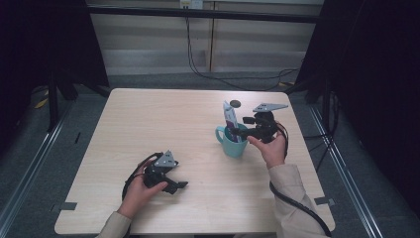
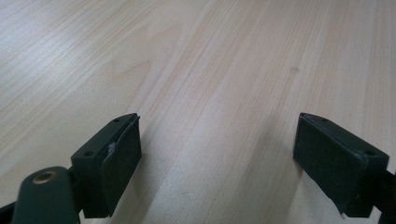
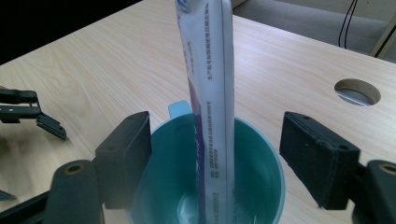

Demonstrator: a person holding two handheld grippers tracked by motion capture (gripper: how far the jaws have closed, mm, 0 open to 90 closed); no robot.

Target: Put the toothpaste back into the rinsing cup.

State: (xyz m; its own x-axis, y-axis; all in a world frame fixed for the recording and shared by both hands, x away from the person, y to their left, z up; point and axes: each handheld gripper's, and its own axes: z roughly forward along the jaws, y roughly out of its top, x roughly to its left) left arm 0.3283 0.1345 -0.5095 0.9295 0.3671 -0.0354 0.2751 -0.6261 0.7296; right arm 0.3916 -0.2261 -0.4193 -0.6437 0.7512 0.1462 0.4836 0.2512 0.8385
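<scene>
A person sits at a pale wooden table [image 1: 163,119], a two-jaw black gripper in each hand. Nearest, at the lower left of the high view, the left gripper [image 1: 177,187] rests low on the tabletop, well apart from everything else. Its own view shows what the high view cannot: both jaws spread wide with bare wood grain between them.

Farther back and to the right, the right gripper [image 1: 236,132] sits at the rim of a teal ceramic mug [image 1: 233,144] with its handle turned left. A white and purple toothpaste tube [image 1: 230,119] stands upright inside the mug, leaning slightly. The right gripper view looks straight into the mug [image 3: 261,186]: the tube [image 3: 210,93], printed with small text, rises between the spread jaws, neither pad touching it. That view also shows a round cable hole [image 3: 357,91] in the table beyond.
</scene>
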